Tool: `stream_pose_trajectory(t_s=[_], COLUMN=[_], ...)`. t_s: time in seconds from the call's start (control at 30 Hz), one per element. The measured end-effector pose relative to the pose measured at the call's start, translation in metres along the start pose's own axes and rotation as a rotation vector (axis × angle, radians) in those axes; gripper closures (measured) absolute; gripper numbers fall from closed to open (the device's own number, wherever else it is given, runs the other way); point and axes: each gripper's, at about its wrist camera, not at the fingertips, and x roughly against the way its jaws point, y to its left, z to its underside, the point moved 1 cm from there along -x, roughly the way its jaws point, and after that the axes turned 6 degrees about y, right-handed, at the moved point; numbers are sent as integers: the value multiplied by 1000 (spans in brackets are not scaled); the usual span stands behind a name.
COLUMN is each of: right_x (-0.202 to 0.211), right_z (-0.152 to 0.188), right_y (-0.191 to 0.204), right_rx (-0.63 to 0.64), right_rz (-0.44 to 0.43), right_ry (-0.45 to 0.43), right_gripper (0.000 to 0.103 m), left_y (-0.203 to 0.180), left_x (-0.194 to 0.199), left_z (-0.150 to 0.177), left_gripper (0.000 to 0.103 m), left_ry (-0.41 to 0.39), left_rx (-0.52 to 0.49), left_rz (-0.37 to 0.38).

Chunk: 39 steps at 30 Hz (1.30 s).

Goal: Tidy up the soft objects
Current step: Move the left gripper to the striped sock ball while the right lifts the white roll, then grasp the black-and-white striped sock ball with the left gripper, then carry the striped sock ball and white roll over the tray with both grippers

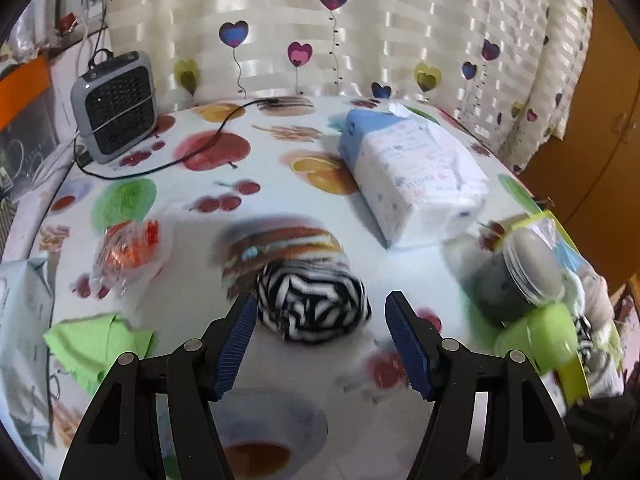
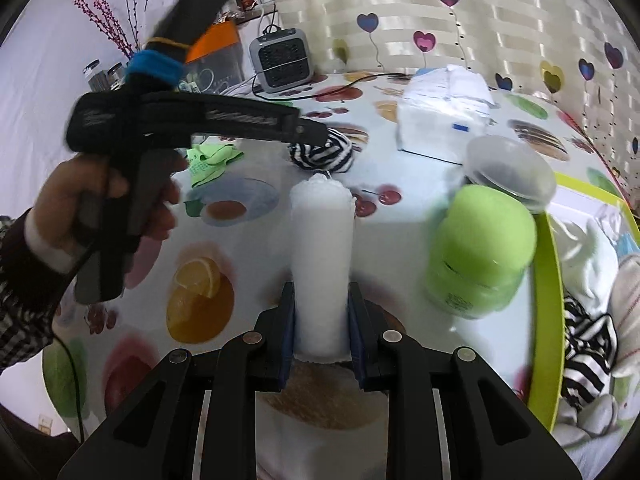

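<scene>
White roll [image 2: 322,256] — one — clamped in right claw [image 2: 321,336].

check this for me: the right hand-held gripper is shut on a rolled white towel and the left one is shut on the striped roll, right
Not quite. The left hand-held gripper is open in the left wrist view, with the striped roll just ahead, ungripped. The right hand-held gripper is indeed shut on the rolled white towel.
</scene>
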Motion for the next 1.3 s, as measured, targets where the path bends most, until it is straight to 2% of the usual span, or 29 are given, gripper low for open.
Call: stream_pose_trajectory(t_s=[0.17, 0.3, 0.47, 0.53, 0.6, 0.73, 0.83, 1.1, 1.3], right_x=[0, 0, -1, -1, 0, 1, 4, 16, 30], right_z=[4, 6, 7, 7, 6, 7, 8, 10, 12], right_y=[-6, -9, -12, -12, -14, -13, -11, -5, 3], right_rx=[-5, -6, -13, -14, -14, -8, -1, 17, 47], right_rz=[-3, 2, -6, -6, -3, 7, 19, 54, 79], right_ry=[9, 11, 11, 11, 8, 7, 6, -16, -57], right_gripper=[79, 79, 79, 79, 79, 79, 79, 79, 79], left_y=[1, -2, -2, -4, -5, -3, -2, -1, -3], left_x=[-25, -38, -41, -41, -41, -37, -34, -15, 17], left_z=[-10, -11, -10, -10, -8, -6, -3, 10, 20], left_gripper=[36, 36, 37, 42, 52, 73, 80, 81, 81], left_ry=[29, 53, 39, 38, 35, 27, 24, -2, -55], left_rx=[40, 31, 41, 31, 20, 25, 31, 43, 37], left_rz=[-13, -38, -68, -85, -110, -116, -120, -109, -108])
